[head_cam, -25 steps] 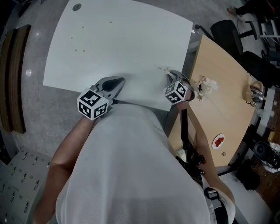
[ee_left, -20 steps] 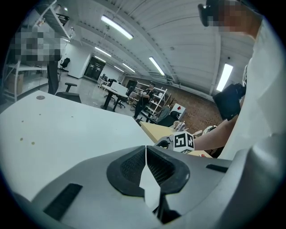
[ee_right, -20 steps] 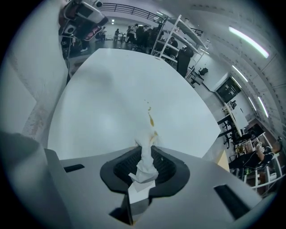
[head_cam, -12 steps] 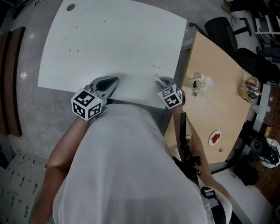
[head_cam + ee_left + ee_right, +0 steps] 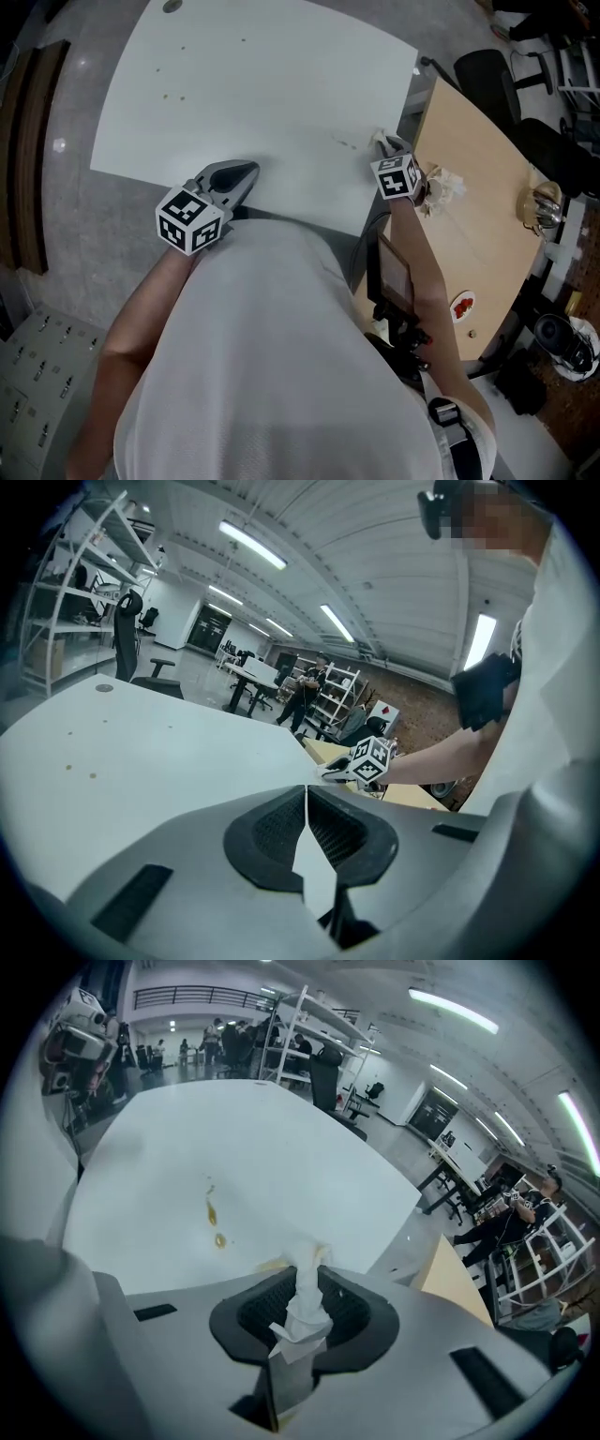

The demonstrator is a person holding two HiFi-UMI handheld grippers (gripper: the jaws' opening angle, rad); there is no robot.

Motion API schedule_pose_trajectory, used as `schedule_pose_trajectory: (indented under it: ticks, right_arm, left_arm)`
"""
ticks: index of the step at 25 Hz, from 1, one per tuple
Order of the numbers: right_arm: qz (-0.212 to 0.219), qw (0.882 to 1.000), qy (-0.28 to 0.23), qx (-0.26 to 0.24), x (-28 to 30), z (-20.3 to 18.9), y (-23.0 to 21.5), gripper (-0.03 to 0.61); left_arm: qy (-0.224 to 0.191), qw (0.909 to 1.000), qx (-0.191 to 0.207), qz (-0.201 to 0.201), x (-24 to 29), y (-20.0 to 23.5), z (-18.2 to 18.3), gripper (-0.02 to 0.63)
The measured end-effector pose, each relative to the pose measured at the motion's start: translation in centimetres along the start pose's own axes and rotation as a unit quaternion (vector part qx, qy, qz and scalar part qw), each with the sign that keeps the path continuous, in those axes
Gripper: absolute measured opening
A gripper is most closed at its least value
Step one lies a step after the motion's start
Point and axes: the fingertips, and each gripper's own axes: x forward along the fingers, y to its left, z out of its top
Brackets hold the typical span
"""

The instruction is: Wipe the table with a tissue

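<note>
Right hand-held gripper (image 5: pixel 302 1288): jaws clamped on a twisted white tissue (image 5: pixel 306 1321), which stands up between the pads with a tuft past the tips; the tuft shows a faint yellow tint on one side. In the head view this hand-held gripper (image 5: pixel 386 148) sits at the near right corner of the white surface (image 5: pixel 262 84), angled down toward it; whether the tuft touches the top I cannot tell from either view. Just ahead of the tissue lie a few yellowish drops (image 5: pixel 214 1215), one elongated, one round, with a paler smear closer in; these read as the spill to be cleaned. Left hand-held gripper (image 5: pixel 307 803): jaws together, nothing between them; it (image 5: pixel 246 172) lies low at the near edge of the same surface, well apart from the right one, and appears idle. A wooden table (image 5: pixel 478 216) adjoins the white one on the right; not involved. Judgement on step: wiping phase, tissue already in the grip, the drops not yet cleared; task roughly midway at best. Next move as I judge it: lower the tuft until it bears on the top, carry it forward across the drops, then sweep back over the smear; keep the clamp firm, since the twisted tissue could slip or tear under drag; light pressure should do.
</note>
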Motion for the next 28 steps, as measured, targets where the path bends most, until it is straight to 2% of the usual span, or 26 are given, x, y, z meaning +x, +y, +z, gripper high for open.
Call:
schedule_pose_trajectory:
  ticks: [5,8,12,18,28]
  right_arm:
    - [-0.006,1.0,-0.005,0.0,0.8,0.4,0.2,0.064]
    - [0.011,0.999,-0.013,-0.05,1.0,1.6,1.5,0.064]
    - [0.04,0.99,-0.019,-0.136,1.1,3.0,3.6,0.063]
    - [0.049,0.978,0.024,-0.201,0.9,3.2,5.7,0.063]
    - [0.072,0.971,0.059,-0.219,-0.6,1.5,8.2,0.061]
  left_arm:
    - [0.001,0.9999,-0.009,0.011,-0.6,0.4,-0.4,0.012]
    - [0.002,0.9999,-0.008,0.009,-0.4,0.5,-0.4,0.012]
    - [0.005,1.0,-0.004,0.001,0.2,0.2,-0.3,0.012]
    - [0.012,0.9999,-0.002,-0.006,0.5,0.0,-0.6,0.012]
    - [0.019,0.9997,0.01,-0.015,0.9,-0.4,-0.2,0.012]
